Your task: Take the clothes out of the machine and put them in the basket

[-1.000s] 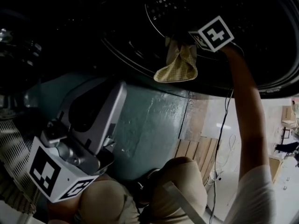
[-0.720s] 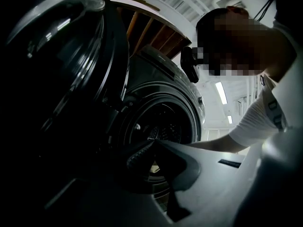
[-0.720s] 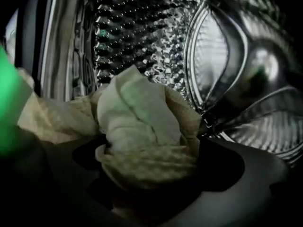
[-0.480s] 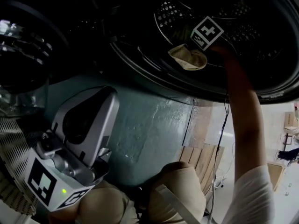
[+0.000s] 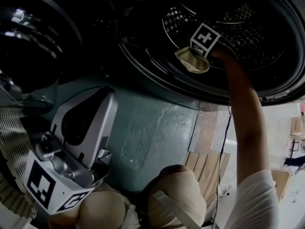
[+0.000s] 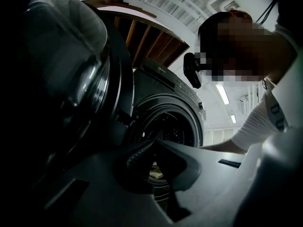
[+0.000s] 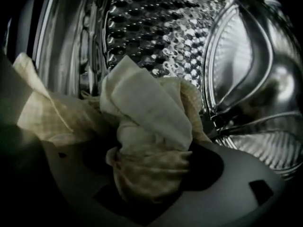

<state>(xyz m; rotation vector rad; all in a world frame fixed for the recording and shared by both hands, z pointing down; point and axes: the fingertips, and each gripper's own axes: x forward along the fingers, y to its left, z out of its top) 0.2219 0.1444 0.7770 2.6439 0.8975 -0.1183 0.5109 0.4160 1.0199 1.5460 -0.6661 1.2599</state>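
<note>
A pale yellow checked cloth [image 5: 194,64] lies bunched at the front of the washing machine's steel drum [image 5: 248,32]. My right gripper [image 5: 193,56] reaches into the drum from the right and points steeply down at it. In the right gripper view the cloth [image 7: 147,122] fills the gap between the jaws, and my right gripper [image 7: 151,174] has just been closing and now pinches its folds. My left gripper [image 5: 102,104] hangs outside the machine at lower left, with nothing in it. In the left gripper view my left gripper [image 6: 152,144] has its tips together and faces the drum opening [image 6: 168,129].
The machine's round glass door [image 5: 28,46] stands open at the upper left, close to my left gripper. A ribbed pale basket wall [image 5: 10,147] shows at the left edge. The teal machine front [image 5: 152,128] and the person's knees lie below.
The right gripper has sunk from the drum's rim deeper inside. The cloth, which hung over the rim, now sits bunched lower. The left gripper shifted a little.
</note>
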